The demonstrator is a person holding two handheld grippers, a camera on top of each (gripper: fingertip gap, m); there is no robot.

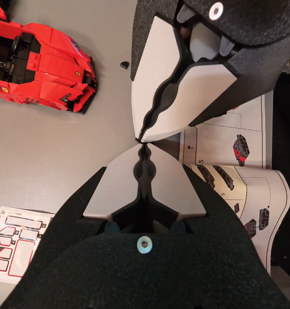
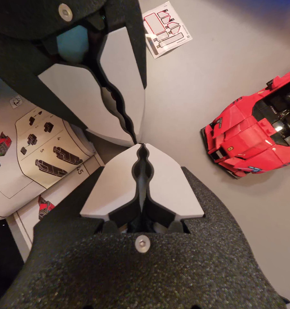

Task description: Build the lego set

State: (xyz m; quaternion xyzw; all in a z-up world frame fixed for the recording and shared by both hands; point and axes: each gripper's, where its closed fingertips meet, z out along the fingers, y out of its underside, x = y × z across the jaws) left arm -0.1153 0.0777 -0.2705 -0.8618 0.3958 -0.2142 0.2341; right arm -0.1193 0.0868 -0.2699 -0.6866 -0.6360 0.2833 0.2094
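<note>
Meeting tip to tip above the grey table [image 1: 40,158], the left gripper [image 1: 143,145] and right gripper [image 1: 141,139] both have their fingers pressed together, and a tiny black piece [image 1: 138,140] seems to sit pinched at the point where they touch — too small to say which pair truly has hold of it. From the right wrist view the same meeting shows, left gripper [image 2: 135,142] against right gripper [image 2: 143,145], but the piece is not visible there.

The red car [image 1: 45,73] stands well apart on the table, roof open, nose toward the grippers. A second small black piece [image 1: 124,64] lies loose between car and right gripper. The manual [image 1: 224,150] lies open beside the tips, and a sticker sheet [image 1: 15,240] lies nearer the left gripper's base.

This looks like a handover or a re-seating of the piece. Doing it well likely means keeping one pair tight until the other has a square grip — a part this small may twist or drop onto the table.
</note>
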